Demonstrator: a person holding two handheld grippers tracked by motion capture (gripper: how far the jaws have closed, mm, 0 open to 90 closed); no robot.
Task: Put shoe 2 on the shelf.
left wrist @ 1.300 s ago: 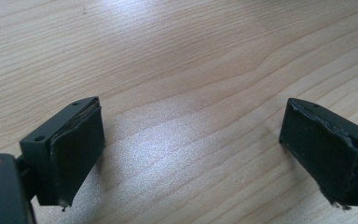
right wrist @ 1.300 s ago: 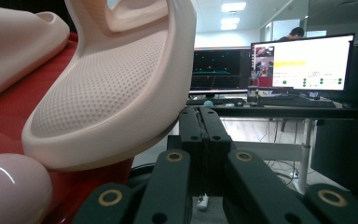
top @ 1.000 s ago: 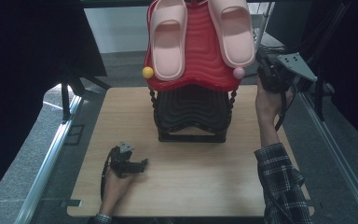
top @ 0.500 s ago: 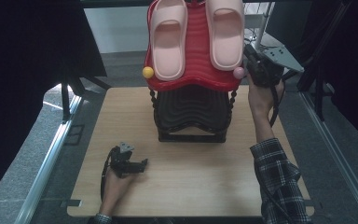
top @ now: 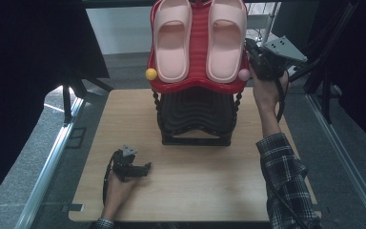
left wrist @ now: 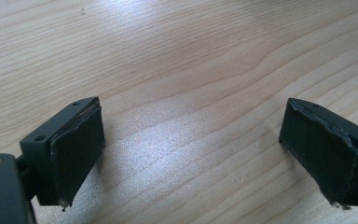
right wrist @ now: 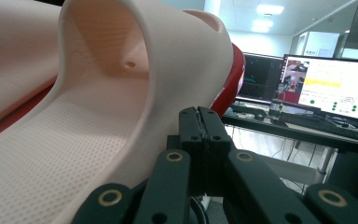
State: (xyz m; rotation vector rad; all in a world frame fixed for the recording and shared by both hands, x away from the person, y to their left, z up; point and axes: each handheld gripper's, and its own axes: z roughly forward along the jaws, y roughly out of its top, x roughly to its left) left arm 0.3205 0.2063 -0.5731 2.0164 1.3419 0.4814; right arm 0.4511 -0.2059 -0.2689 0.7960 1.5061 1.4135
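Observation:
Two pink slippers lie side by side on the red top shelf (top: 198, 52) of a shoe rack: the left slipper (top: 171, 40) and the right slipper (top: 226, 38). My right gripper (top: 250, 48) is raised at the rack's right edge, against the outer side of the right slipper (right wrist: 98, 107). In the right gripper view its jaws are pressed together, so the right gripper (right wrist: 204, 140) is shut with nothing between them. My left gripper (top: 143, 168) rests on the wooden table (top: 195, 195) near the front left. In the left gripper view the left gripper (left wrist: 193, 135) stands open over bare wood.
The rack has a black lower shelf (top: 198, 112) under the red one. A yellow ball (top: 151, 74) and a pink ball (top: 243, 74) cap the shelf's front corners. Monitors (right wrist: 335, 84) stand on a desk behind. Metal rails (top: 52, 162) flank the table.
My right gripper has moved left, from off to the rack's right up against the right slipper's side. The left gripper has stayed where it was.

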